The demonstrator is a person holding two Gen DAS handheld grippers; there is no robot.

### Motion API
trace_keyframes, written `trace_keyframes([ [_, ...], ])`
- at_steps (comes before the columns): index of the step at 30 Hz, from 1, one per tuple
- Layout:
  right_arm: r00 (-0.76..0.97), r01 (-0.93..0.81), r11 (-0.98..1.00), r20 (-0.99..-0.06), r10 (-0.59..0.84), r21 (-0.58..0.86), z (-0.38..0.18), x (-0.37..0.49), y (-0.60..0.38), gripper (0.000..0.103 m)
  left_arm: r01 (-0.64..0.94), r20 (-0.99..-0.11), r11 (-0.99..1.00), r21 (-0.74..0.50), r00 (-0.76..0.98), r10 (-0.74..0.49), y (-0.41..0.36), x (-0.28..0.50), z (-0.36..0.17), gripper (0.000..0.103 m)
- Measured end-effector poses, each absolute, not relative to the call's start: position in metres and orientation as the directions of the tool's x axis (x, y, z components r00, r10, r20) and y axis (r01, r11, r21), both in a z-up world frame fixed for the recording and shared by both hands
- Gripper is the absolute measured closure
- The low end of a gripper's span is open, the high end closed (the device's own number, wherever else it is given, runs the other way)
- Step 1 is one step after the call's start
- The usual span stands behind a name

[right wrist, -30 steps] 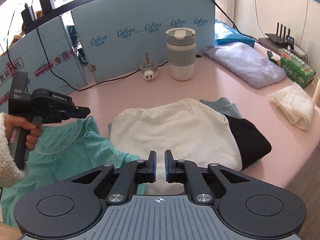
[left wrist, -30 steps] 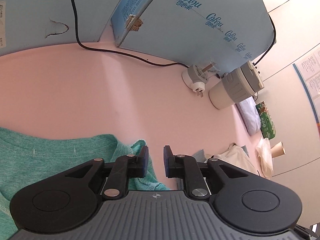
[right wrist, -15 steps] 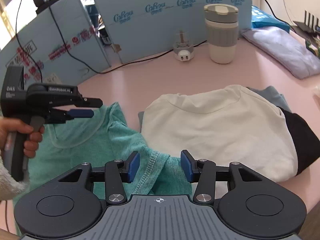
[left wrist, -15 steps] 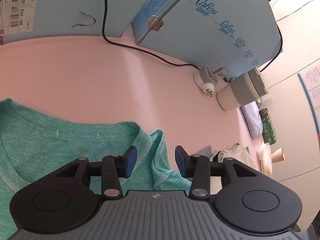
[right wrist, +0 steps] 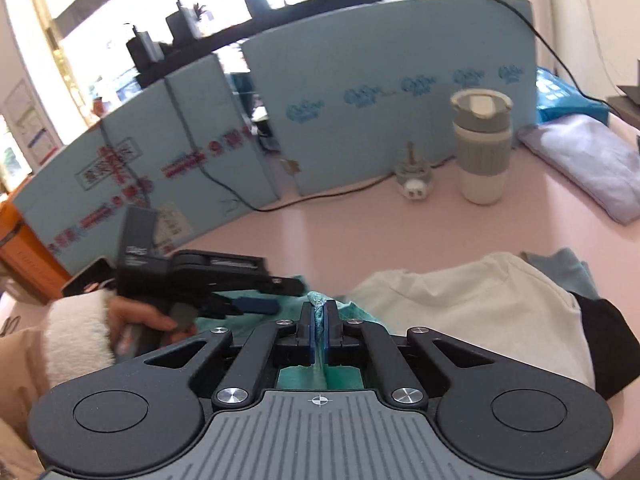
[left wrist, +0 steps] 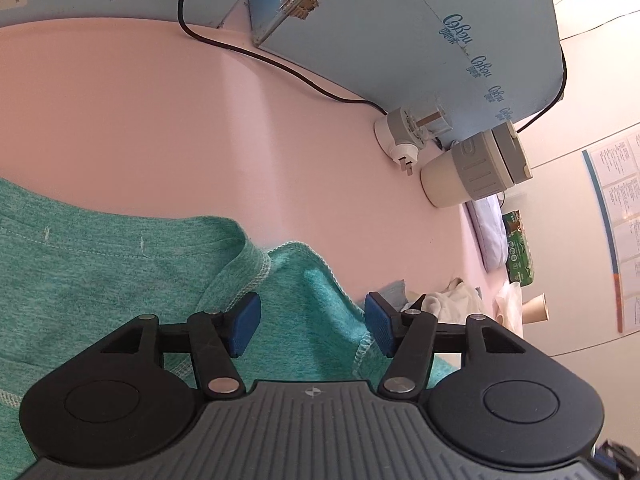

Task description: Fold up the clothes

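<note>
My left tongs (left wrist: 312,326) are over the green shirt (left wrist: 120,280) with their jaws opening; the sleeve fold lies between the blue pads (left wrist: 244,322) but neither pad presses on it, so nothing is held there yet. The shirt lies on the pink table (left wrist: 140,120), collar toward twelve o'clock, filling the left wrist view from nine round to five. It is not yet folded: the body looks spread out and only the sleeve at its shoulder is bunched up.

In the right wrist view my hand (right wrist: 132,320), in a white fleece cuff, holds the left tongs at nine o'clock. My right tongs (right wrist: 319,328) are clenched on a ridge of the green shirt, the cloth pinched upright between the pads at centre. So one grip is taken and the other is still to come.

At three o'clock a cream shirt (right wrist: 460,320) lies on top of a black garment (right wrist: 604,356) and a grey-blue one; I think these are folded and stacked, though the pile is partly hidden behind my tongs. A lilac garment (right wrist: 580,160) lies folded at two o'clock, well apart.

The fold itself is all still to do.
</note>
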State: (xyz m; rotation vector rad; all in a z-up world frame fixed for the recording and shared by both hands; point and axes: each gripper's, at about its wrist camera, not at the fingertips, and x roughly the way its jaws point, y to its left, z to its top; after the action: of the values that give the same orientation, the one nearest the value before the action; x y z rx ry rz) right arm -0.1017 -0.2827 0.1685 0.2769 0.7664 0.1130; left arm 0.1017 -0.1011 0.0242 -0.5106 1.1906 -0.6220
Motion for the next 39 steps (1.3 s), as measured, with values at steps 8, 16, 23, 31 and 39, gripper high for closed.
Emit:
trace_keyframes([
  [8, 0.499, -0.210, 0.871, -0.717, 0.486, 0.444, 0.122, -0.092, -0.209, 0.095, 0.162, -0.689, 0.734, -0.659, 0.260, -0.676, -0.091, 0.102, 0.027, 0.046],
  [16, 0.379, -0.290, 0.809, -0.715, 0.588, 0.512, 0.106, -0.091, -0.169, 0.091, 0.126, -0.696, 0.748, -0.652, 0.294, -0.656, -0.066, 0.102, 0.031, 0.044],
  [23, 0.494, -0.152, 0.875, -0.732, 0.470, 0.459, 0.117, -0.110, -0.208, 0.085, 0.169, -0.699, 0.745, -0.645, 0.261, -0.665, -0.047, 0.078, 0.036, 0.044],
  [31, 0.522, -0.019, 0.980, -0.834, 0.180, 0.200, 0.098, -0.125, -0.245, 0.077, 0.279, -0.733, 0.749, -0.600, 0.182, -0.655, -0.029, 0.018, 0.040, 0.044],
  [39, 0.536, -0.160, 0.983, -0.828, 0.167, 0.094, 0.084, -0.106, -0.221, 0.067, 0.173, -0.734, 0.763, -0.623, 0.207, -0.647, 0.003, -0.016, 0.029, 0.044],
])
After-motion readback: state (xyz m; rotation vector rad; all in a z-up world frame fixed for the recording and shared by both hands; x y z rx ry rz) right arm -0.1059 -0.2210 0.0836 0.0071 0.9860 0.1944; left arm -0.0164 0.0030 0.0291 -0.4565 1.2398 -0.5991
